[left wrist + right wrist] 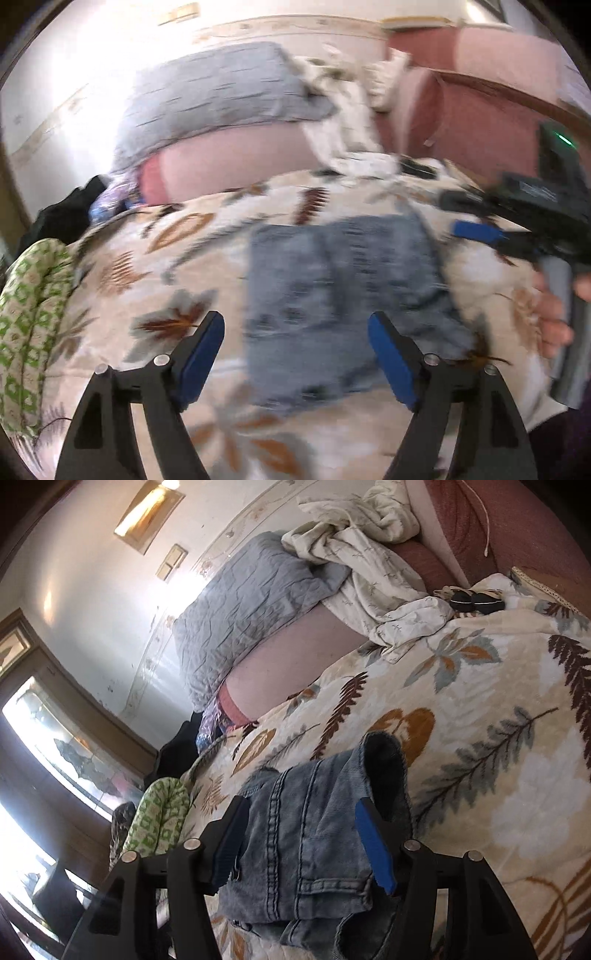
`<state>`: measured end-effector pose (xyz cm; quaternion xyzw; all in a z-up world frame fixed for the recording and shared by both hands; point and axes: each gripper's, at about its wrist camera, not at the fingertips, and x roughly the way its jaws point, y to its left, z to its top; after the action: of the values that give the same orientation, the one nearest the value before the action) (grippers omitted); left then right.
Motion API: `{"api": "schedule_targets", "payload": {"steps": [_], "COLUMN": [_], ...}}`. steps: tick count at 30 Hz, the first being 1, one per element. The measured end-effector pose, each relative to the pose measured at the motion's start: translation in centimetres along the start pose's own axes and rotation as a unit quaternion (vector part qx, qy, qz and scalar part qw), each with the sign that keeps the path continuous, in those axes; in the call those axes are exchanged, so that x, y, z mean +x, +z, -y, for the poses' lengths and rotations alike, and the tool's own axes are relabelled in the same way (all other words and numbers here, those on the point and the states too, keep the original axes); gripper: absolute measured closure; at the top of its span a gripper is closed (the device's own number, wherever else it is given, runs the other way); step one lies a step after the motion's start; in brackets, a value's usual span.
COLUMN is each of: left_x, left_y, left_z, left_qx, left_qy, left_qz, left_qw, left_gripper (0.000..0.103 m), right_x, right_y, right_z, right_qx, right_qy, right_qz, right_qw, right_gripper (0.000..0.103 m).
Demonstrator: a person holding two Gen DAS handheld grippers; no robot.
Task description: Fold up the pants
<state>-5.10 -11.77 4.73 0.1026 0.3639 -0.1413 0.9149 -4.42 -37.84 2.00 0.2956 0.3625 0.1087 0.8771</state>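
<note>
Here, folded denim pants (343, 295) lay on a leaf-print bedspread (147, 258) beneath the left gripper (295, 354) and right gripper (299, 842), both spread wide and empty; the soft yet weighty cloth looked best seized at its thick seams.

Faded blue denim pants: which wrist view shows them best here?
The right wrist view. The faded blue denim pants are sharp there, seams and a hem opening visible, lying between the open fingers of the right hand-held gripper. The left wrist view shows the whole folded bundle on the leaf-print bedspread, but motion-blurred.
</note>
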Motion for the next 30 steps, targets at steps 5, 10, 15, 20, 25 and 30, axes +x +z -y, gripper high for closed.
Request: {"api": "schedule_targets", "payload": {"steps": [5, 10, 15, 20, 25, 30], "left_x": [2.1, 4.5, 6.6, 7.4, 9.2, 9.3], "left_y": [-0.3, -0.8, -1.6, -2.4, -3.2, -3.0], "left_z": [-4.8, -6.8, -5.5, -4.0, -3.9, -4.8], "left_qx": [-0.036, -0.058, -0.045, -0.003, 0.008, -0.010], "left_qy": [0.019, 0.016, -0.010, -0.032, -0.028, -0.052], "left_qz": [-0.009, -0.009, -0.013, -0.004, -0.023, -0.036], "left_qw": [0.9991, 0.9982, 0.9989, 0.9995, 0.9993, 0.9979], "left_gripper": [0.022, 0.022, 0.022, 0.022, 0.020, 0.019], "right_x": [1.4, 3.2, 6.2, 9.4, 9.8, 9.3], "right_y": [-1.0, -1.8, -3.0, -4.6, -5.1, -5.0], "right_z": [-1.0, -2.5, -3.7, -2.2, -1.3, -1.3], "right_qx": [-0.006, -0.029, -0.077, -0.083, -0.082, -0.077], "right_qy": [0.000, -0.009, -0.073, -0.136, -0.142, -0.137], "right_qz": [-0.022, -0.036, -0.074, -0.140, -0.159, -0.172], "right_qw": [1.000, 0.999, 0.992, 0.977, 0.974, 0.972], "right_gripper": [0.040, 0.040, 0.040, 0.039, 0.039, 0.039]}}
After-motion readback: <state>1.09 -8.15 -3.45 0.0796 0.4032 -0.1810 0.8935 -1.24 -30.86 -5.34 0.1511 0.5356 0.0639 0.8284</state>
